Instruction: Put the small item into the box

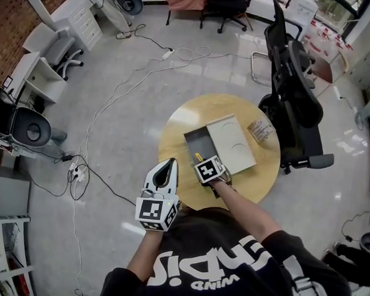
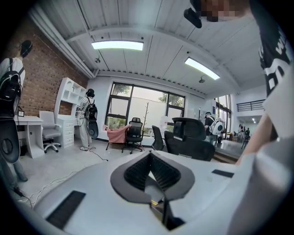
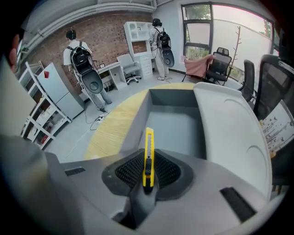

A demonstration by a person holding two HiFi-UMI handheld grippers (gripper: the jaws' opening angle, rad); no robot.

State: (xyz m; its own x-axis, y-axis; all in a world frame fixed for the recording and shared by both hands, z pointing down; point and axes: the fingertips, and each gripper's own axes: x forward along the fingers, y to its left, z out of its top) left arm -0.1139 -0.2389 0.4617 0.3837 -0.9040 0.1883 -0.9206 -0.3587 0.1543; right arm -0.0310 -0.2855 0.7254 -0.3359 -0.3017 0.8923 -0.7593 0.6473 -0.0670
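A yellow utility knife (image 3: 148, 153) stands upright between the pads of my right gripper (image 3: 148, 169), which is shut on it. In the head view that gripper (image 1: 201, 159) hangs over the near edge of the open grey box (image 1: 193, 138) on the round wooden table (image 1: 258, 180), with the knife (image 1: 197, 156) showing as a small yellow sliver. The box's hollow (image 3: 177, 124) lies just ahead of the knife, and its lid (image 3: 229, 124) lies flat to the right. My left gripper (image 1: 166, 171) is raised off the table's left edge, shut with nothing in it (image 2: 150, 172).
A small printed packet (image 1: 260, 129) lies on the table's far right. A black office chair (image 1: 295, 88) stands right behind the table. Cables (image 1: 112, 108) trail over the floor to the left. Two people with backpacks (image 3: 82, 59) stand by desks far off.
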